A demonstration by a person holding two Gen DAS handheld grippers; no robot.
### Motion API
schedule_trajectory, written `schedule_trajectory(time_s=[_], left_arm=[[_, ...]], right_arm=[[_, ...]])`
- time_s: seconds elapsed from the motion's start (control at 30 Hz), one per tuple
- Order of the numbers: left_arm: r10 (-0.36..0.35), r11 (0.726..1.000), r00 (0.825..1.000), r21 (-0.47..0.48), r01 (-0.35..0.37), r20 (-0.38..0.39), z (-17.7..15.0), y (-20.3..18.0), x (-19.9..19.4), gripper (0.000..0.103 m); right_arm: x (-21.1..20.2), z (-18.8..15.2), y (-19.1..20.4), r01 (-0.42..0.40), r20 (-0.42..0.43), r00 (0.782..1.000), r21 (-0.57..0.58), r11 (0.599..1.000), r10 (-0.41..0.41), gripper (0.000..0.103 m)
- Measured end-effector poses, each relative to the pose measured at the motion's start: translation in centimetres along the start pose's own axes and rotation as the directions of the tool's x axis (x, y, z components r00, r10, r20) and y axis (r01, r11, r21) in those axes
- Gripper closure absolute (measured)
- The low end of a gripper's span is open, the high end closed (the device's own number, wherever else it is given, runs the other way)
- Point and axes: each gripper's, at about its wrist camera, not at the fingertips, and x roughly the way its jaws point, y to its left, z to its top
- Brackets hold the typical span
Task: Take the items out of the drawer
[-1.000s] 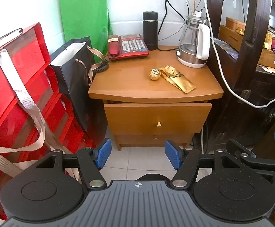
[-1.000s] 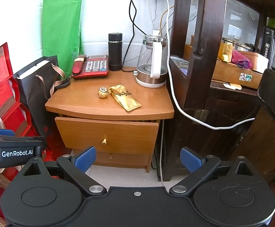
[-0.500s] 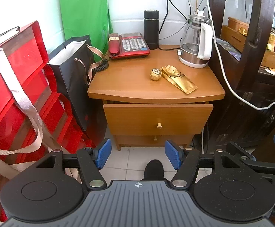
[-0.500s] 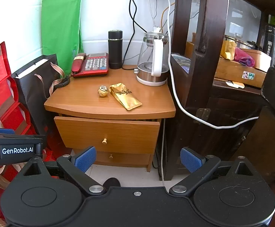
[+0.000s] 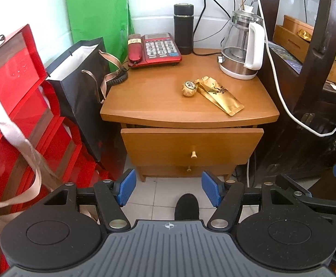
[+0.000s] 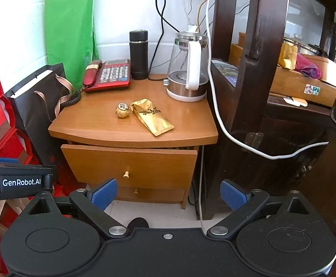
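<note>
A: Drawer (image 5: 192, 149) position?
B: Upper front of nightstand (image 5: 158, 101), slightly ajar, ahead of and above both tongs, untouched.
A: Tong state?
B: Left gripper (image 5: 168, 188) and right gripper (image 6: 169, 194): spread wide, empty.

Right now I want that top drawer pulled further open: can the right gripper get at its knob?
Probably yes. The right gripper is open, holds nothing, and the top drawer's knob stands exposed beyond its fingers, with only bare floor between. It is not there yet and must move forward.
</note>
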Motion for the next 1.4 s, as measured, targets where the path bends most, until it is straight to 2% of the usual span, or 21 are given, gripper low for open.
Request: schedule_trajectory(time_s=[0.77, 1.4], left_arm=[[0.017, 1.0, 0.995, -0.012, -0.019, -0.101, 3.3, 1.2, 4.7, 0.036], [0.031, 0.999, 0.983, -0.02, -0.035, -0.179, 5.0, 1.5, 9.0, 0.037]], right_arm=[[4.5, 2.9, 0.8, -0.026, -0.053, 0.998, -0.041, 0.999, 0.024, 0.008], [9.0, 3.9, 1.4, -0.049, -0.109, 0.993, -0.054, 0.997, 0.043, 0.008]])
